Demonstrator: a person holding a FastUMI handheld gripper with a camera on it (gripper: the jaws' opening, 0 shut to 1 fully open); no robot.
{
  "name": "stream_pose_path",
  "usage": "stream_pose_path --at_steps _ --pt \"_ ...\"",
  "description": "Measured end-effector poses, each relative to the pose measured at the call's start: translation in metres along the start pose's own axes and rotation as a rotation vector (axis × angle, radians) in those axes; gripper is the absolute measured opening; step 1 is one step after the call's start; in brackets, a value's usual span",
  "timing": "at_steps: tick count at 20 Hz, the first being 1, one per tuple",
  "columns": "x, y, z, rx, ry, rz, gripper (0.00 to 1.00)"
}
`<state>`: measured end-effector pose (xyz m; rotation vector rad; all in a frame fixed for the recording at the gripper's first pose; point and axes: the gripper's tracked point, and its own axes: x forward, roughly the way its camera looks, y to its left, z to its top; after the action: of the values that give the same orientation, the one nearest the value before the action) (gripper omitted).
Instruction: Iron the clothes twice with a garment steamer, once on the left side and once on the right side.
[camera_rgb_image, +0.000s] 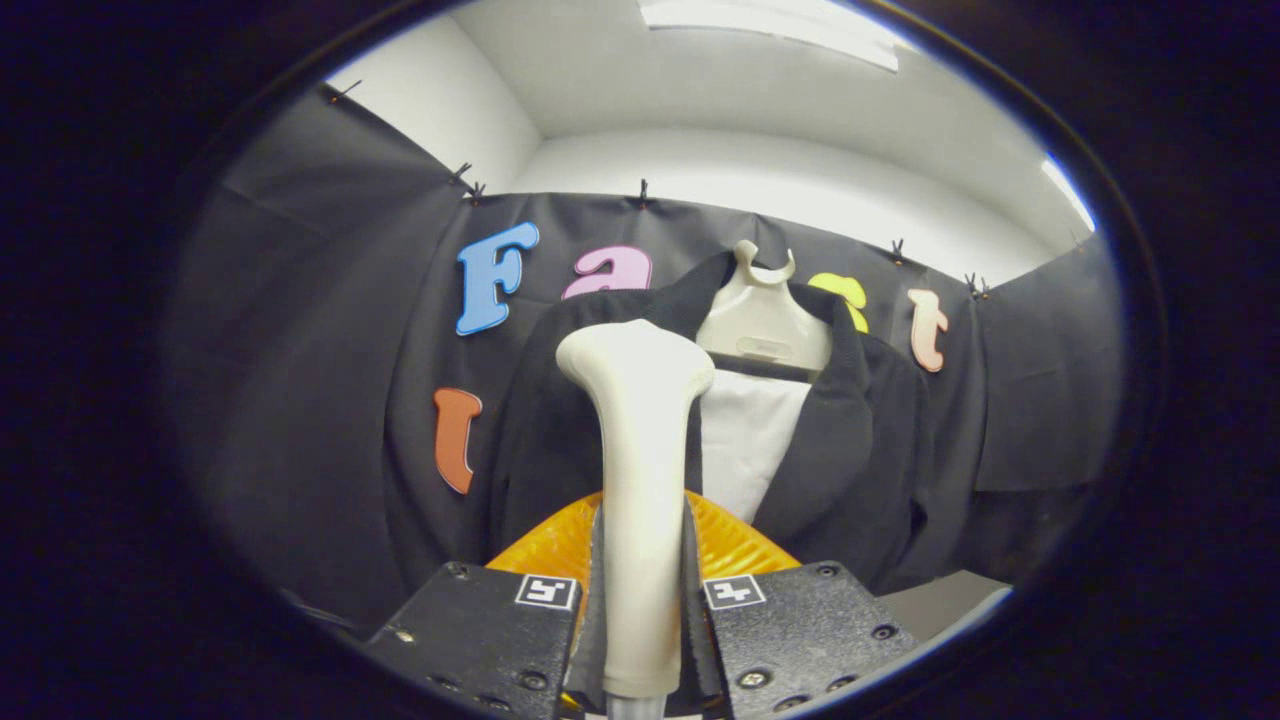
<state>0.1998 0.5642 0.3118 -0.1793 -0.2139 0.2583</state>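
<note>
Gripper (640, 600): fingers pressed on both sides of the steamer (638, 450) handle, holding it.
Steamer: upright between the fingers, long axis pointing up and away, head at the top.
Jacket (860, 430): dark, straight beyond the steamer on a hanger (762, 320), over a white shirt (745, 440).
Key relation: steamer head lies over the jacket's left lapel, judged apart from the cloth.

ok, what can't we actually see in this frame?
Gripper view:
- The cream plastic steamer handle, clamped in the tool, covers part of the black jacket on the jacket's left side.
- The steamer's face points away from the camera, so contact with the cloth cannot be judged.
- The jacket's hem is hidden behind the fingers.
- The cream hanger sits partly inside the collar.
</note>
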Motion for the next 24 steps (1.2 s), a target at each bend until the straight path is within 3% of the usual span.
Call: stream_pose_path --at_steps 18,24 --pt "-0.076 0.012 -0.162 0.004 0.245 0.058 0.33" --pt "-0.113 0.015 -0.243 0.048 0.395 0.069 0.33"
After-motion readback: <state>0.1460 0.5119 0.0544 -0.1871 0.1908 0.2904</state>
